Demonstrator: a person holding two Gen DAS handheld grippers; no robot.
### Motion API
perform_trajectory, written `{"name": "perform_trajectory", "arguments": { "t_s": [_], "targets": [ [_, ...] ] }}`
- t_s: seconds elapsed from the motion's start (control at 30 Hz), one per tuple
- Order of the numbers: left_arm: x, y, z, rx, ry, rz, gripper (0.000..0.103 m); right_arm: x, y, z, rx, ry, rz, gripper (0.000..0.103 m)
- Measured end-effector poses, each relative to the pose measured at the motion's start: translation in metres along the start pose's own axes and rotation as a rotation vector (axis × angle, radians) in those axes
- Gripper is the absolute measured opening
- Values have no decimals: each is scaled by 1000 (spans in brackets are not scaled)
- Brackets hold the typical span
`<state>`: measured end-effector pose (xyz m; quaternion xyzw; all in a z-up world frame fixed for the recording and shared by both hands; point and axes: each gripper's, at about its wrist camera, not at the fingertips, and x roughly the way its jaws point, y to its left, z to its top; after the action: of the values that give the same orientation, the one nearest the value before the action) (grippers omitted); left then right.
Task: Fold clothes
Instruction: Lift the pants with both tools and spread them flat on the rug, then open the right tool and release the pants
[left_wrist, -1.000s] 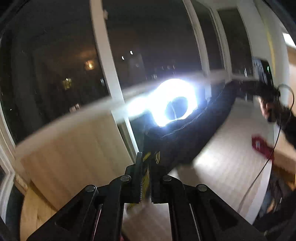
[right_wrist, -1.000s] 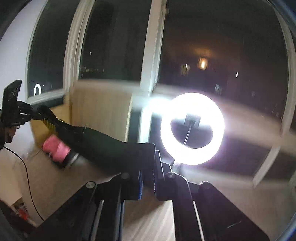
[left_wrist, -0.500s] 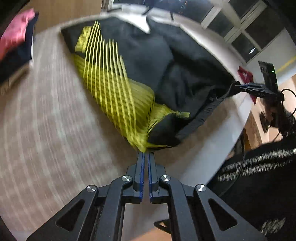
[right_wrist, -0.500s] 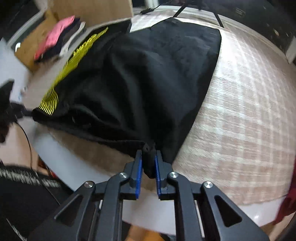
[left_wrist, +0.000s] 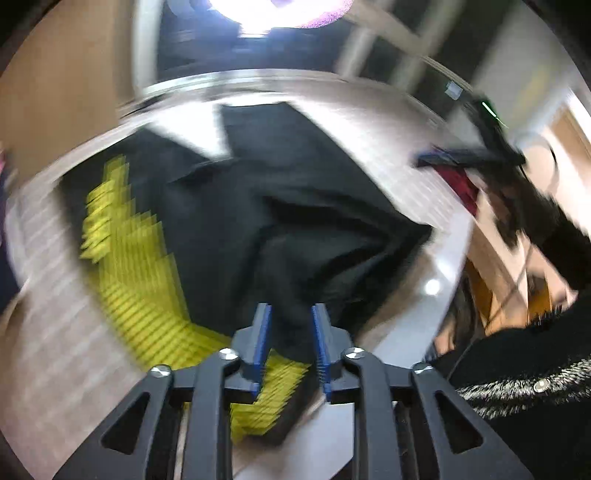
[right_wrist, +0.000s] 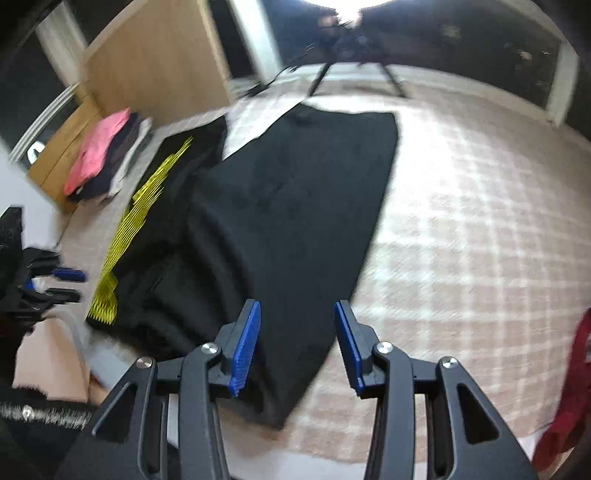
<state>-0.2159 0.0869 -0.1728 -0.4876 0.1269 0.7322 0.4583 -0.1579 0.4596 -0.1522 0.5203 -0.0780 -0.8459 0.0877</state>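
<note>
Only the right wrist view shows the stack of folded clothes (right_wrist: 103, 155), pink on top, by the wooden panel at far left, and the tripod legs (right_wrist: 321, 79) beyond the counter (right_wrist: 461, 206); the left wrist view alone shows the bright lamp (left_wrist: 280, 14) overhead. The black garment (right_wrist: 280, 221) with yellow stripes along one side lies flat on the checked cloth of the counter, its long axis running away from the near edge. The right gripper (right_wrist: 297, 343) is spread wide above the near hem, holding nothing. The left gripper (left_wrist: 290, 343) is part open, black fabric bunched between its blue ribbed pads; whether they touch it I cannot tell
</note>
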Motion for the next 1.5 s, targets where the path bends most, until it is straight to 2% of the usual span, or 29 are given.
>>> {"name": "perform_trajectory", "arguments": {
  "t_s": [0.07,0.13,0.23,0.3,0.33,0.37,0.4,0.47,0.57,0.67,0.77,0.83,0.9,0.93,1.03,1.17,1.3,1.37,1.47,1.5],
  "targets": [
    [14,-28,5,87,30,-20,25,9,22,-14,-95,23,25,41],
    [23,-40,-2,117,63,6,25,22,34,-28,-137,56,44,41],
    [26,-29,-23,22,95,20,25,47,37,-40,-138,112,52,41],
    [23,-15,-45,-47,122,60,25,53,38,-47,-146,133,42,40],
    [21,-8,-57,-82,136,81,25,57,38,-49,-146,130,37,29],
    [19,-2,-68,-117,150,102,25,60,38,-51,-146,127,33,10],
    [17,3,-76,-141,152,108,25,60,39,-53,-139,130,34,6],
    [14,13,-87,-199,140,105,25,57,41,-57,-138,138,24,6],
    [9,23,-91,-244,109,80,25,46,50,-59,-179,119,-36,6],
    [8,17,-88,-188,95,99,25,47,55,-56,-187,106,-70,6],
    [23,15,-87,-119,139,120,23,47,55,-56,-196,105,-113,5],
    [26,14,-86,-100,157,96,18,35,53,-58,-174,88,-121,5],
    [22,9,-84,-76,164,66,1,21,49,-65,-136,71,-130,5],
    [19,7,-84,-65,166,64,0,16,46,-69,-116,67,-131,5],
    [17,6,-92,-68,185,50,0,35,49,-81,-103,127,-137,5],
    [12,8,-94,-84,188,41,0,44,59,-74,-120,165,-133,11],
    [-9,-6,-78,-30,171,64,0,3,51,-55,-113,66,-65,23],
    [-16,-17,-59,-19,137,47,0,-22,32,-32,-93,-46,-116,41],
    [-18,-41,-30,25,85,17,4,-39,0,1,-80,-177,-208,43],
    [-19,-50,-20,56,69,7,8,-39,-12,13,-74,-212,-223,43]
  ]
}}
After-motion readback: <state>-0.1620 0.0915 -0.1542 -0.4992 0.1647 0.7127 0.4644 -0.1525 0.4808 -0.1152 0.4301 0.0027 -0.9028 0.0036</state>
